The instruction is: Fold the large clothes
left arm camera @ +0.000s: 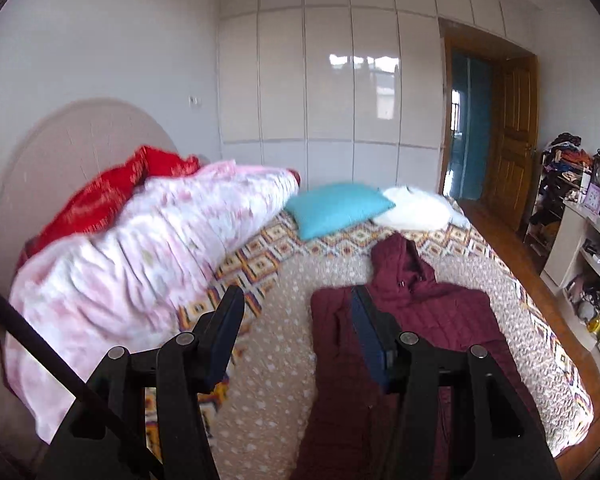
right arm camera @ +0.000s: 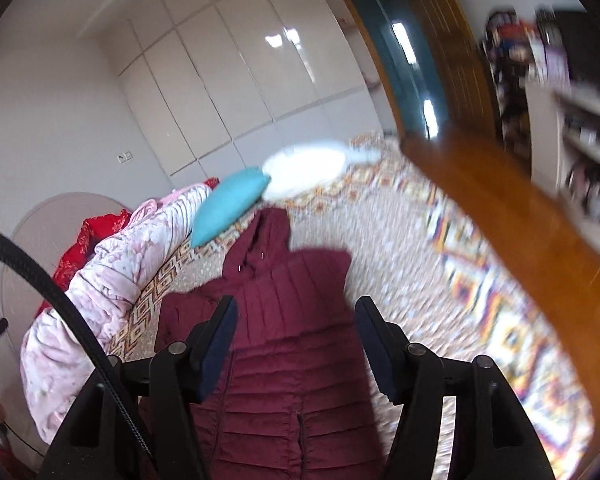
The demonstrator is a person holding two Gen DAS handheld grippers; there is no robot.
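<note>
Coat: we see a maroon quilted hooded coat (right arm camera: pixel 288 344) lying flat on the bed, its hood (left arm camera: pixel 400 260) pointing toward the pillows at the far end. In the left wrist view it lies right of the bed's middle; in the right wrist view it sits straight ahead.
Coat shape: we read a narrow strip along its left edge as a sleeve or a folded-over side, though we cannot tell which.
Left gripper: our left gripper (left arm camera: pixel 296 304) hangs above the bed with its jaws apart and nothing between them. Its right finger (left arm camera: pixel 370 332) overlaps the coat's left edge in the picture, but we cannot tell whether it touches the fabric.
Right gripper: our right gripper (right arm camera: pixel 296 316) is above the coat's body, jaws spread wide and empty, the pads clear of the cloth.
Bed: we see a bedspread (left arm camera: pixel 284 344) with a speckled beige middle and a bright diamond-patterned border.
Pillows: a teal pillow (left arm camera: pixel 336 208) and a white pillow (left arm camera: pixel 416 208) lie side by side just beyond the hood.
Bedding: a pink-and-white quilt (left arm camera: pixel 140 248) is heaped along the left side, with red fabric (left arm camera: pixel 112 192) behind it against the rounded headboard (left arm camera: pixel 80 132).
Room: glossy white wardrobe doors (left arm camera: pixel 328 80) fill the far wall, a wooden door (left arm camera: pixel 514 132) stands to their right, and cluttered shelves (left arm camera: pixel 580 240) line the right side.
</note>
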